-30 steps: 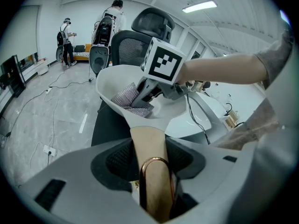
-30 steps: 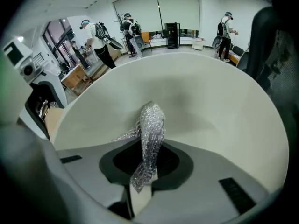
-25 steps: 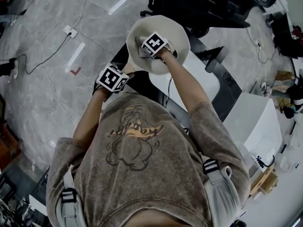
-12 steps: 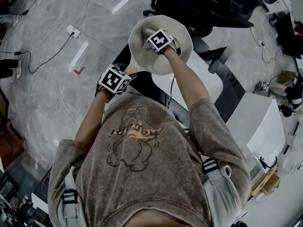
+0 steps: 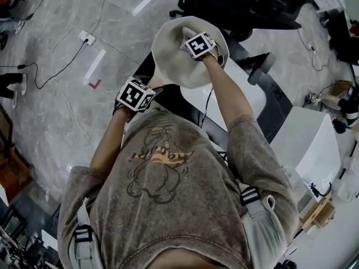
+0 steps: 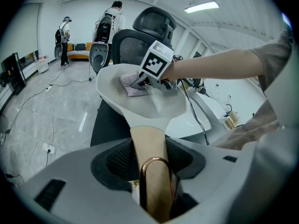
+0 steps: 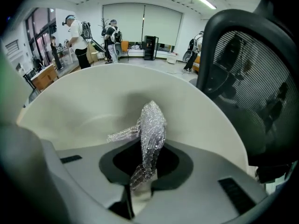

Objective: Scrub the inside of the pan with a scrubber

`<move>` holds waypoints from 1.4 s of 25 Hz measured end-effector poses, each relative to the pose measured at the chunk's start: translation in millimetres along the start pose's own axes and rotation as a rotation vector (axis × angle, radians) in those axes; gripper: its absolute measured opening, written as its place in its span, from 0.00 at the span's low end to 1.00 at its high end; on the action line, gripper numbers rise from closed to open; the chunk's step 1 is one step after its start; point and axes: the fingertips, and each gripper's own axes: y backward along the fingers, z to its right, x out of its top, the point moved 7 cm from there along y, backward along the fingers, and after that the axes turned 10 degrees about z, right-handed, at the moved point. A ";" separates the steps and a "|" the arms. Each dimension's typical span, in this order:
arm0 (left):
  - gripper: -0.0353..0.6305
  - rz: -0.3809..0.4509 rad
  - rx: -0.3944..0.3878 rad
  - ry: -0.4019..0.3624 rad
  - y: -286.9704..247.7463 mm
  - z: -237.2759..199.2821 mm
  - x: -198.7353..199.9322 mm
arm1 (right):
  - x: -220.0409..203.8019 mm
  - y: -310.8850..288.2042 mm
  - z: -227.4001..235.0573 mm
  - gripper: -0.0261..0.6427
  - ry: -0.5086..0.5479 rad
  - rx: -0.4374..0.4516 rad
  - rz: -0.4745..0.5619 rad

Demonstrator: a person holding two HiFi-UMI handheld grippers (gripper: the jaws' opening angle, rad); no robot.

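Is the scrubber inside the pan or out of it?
Inside: the right tongs hold the silvery mesh scrubber within the pan's pale bowl.

Grey stone floor (image 5: 45,122): at far left a white socket block (image 5: 83,36), near it a white tape strip (image 5: 96,65) and red corner mark (image 5: 91,84); another strip (image 5: 143,3) farther; black chair (image 5: 241,7) far right

Open-plan office or lab: mesh office chair (image 6: 131,45), white desk (image 5: 305,144), ceiling strip light (image 6: 202,6), floor socket (image 5: 83,36).
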 end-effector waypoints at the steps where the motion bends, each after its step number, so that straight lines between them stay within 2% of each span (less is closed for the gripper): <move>1: 0.40 0.000 -0.001 0.001 -0.1 0.0 0.0 | -3.1 1.4 4.2 0.14 0.000 -0.013 -0.003; 6: 0.40 0.003 -0.004 0.000 -0.2 -0.4 -0.2 | -16.4 9.0 15.3 0.14 0.025 -0.048 -0.028; 10: 0.40 0.005 -0.008 -0.002 -1.9 -1.0 0.4 | -10.6 4.3 7.3 0.14 0.116 -0.031 0.010; 19: 0.40 0.014 -0.016 0.000 -3.5 -1.8 -0.5 | -22.5 12.6 8.6 0.14 0.208 -0.047 -0.169; 26: 0.40 0.014 -0.020 -0.002 -2.5 -1.8 -1.0 | -37.1 30.5 2.3 0.14 0.224 0.007 -0.313; 30: 0.40 0.015 -0.023 -0.009 -3.1 -3.0 -0.5 | -44.2 34.2 -8.2 0.14 0.240 0.058 -0.341; 35: 0.40 0.014 -0.029 -0.017 -2.8 -3.6 1.3 | -48.8 41.5 -20.4 0.14 0.138 0.109 -0.350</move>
